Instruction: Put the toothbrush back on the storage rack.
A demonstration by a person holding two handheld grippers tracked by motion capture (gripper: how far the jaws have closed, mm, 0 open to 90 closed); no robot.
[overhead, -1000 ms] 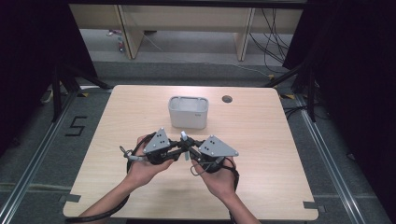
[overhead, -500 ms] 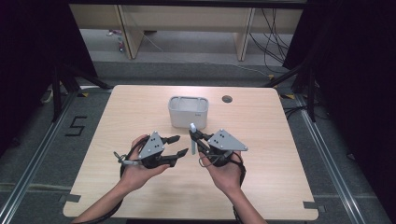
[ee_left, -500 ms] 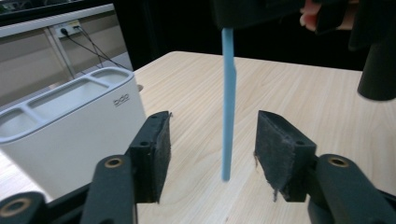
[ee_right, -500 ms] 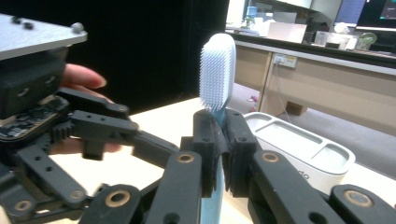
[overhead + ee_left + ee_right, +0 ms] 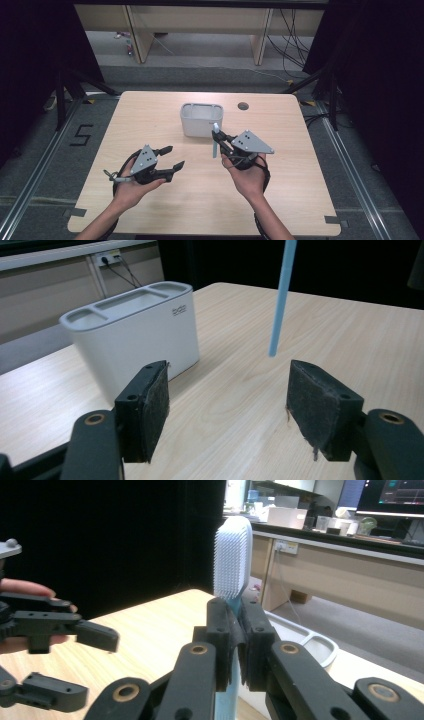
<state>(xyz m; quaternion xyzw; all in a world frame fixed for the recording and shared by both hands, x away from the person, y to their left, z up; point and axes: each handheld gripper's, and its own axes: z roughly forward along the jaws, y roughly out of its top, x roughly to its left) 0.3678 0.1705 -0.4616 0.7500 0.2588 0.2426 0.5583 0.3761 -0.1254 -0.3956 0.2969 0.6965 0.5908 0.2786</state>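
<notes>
- Between right tool (image 5: 218,141) pads: blue toothbrush (image 5: 215,141), clamped upright, bristles up.
- Left tool (image 5: 171,156): jaws just opening, nothing between.
- White holder (image 5: 201,120) just beyond right tool, on worktop (image 5: 295,190).

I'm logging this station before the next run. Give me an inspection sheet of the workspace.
Surface: wooden table, with a round hole near the far edge.
Job's things: toothbrush held upright, bristle head up; white holder standing with its compartments open on top.
Clutter: nothing seen.
Grippers: right gripper shut on the toothbrush; left gripper open, its jaws have just been opening, nothing between them.
Cables: one trails from the left gripper; more lie on the floor beyond the table.
Surroundings: benches behind, black curtains at both sides, a taped 5 on the floor.
</notes>
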